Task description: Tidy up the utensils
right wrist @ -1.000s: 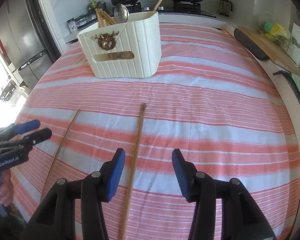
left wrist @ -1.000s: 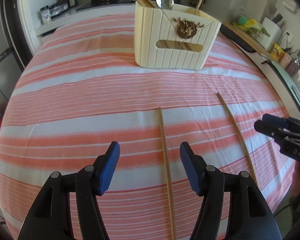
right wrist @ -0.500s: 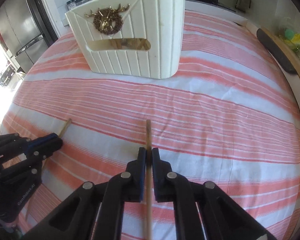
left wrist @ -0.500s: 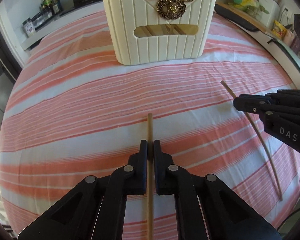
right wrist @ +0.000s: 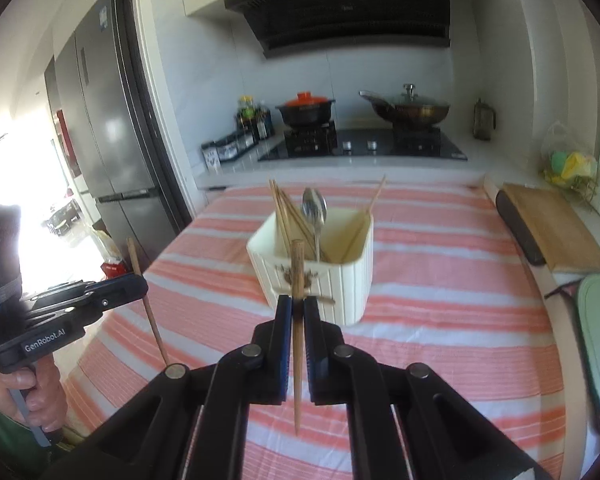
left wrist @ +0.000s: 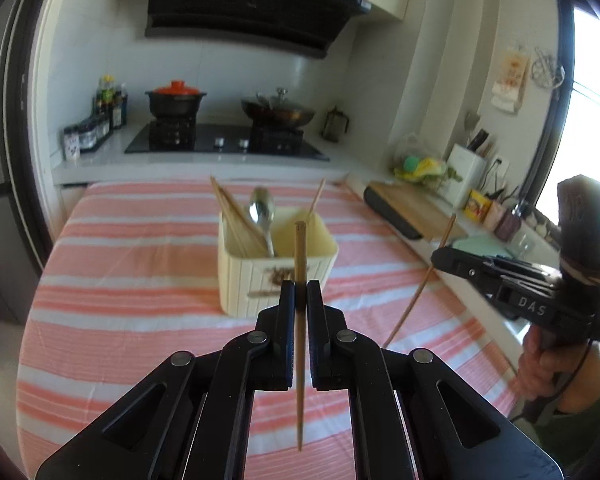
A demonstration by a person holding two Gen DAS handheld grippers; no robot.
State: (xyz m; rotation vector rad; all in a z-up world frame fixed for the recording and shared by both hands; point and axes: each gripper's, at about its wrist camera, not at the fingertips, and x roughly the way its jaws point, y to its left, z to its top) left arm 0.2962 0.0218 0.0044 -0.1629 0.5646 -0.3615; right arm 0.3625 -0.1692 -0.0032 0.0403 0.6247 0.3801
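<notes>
Holding one chopstick [left wrist: 300, 320] each, both grippers [left wrist: 300, 292] [right wrist: 297, 308] had fingers clamped mid-stick, near the holder [left wrist: 276, 268] on the desk [left wrist: 140, 280]. Thin sticks could've pivoted and missed it.

Holder [left wrist: 260, 276] mid-table [left wrist: 140, 280] w/ spoon [left wrist: 261, 210] inside; stove [left wrist: 224, 144] behind; cutting board [left wrist: 416, 206] right.
</notes>
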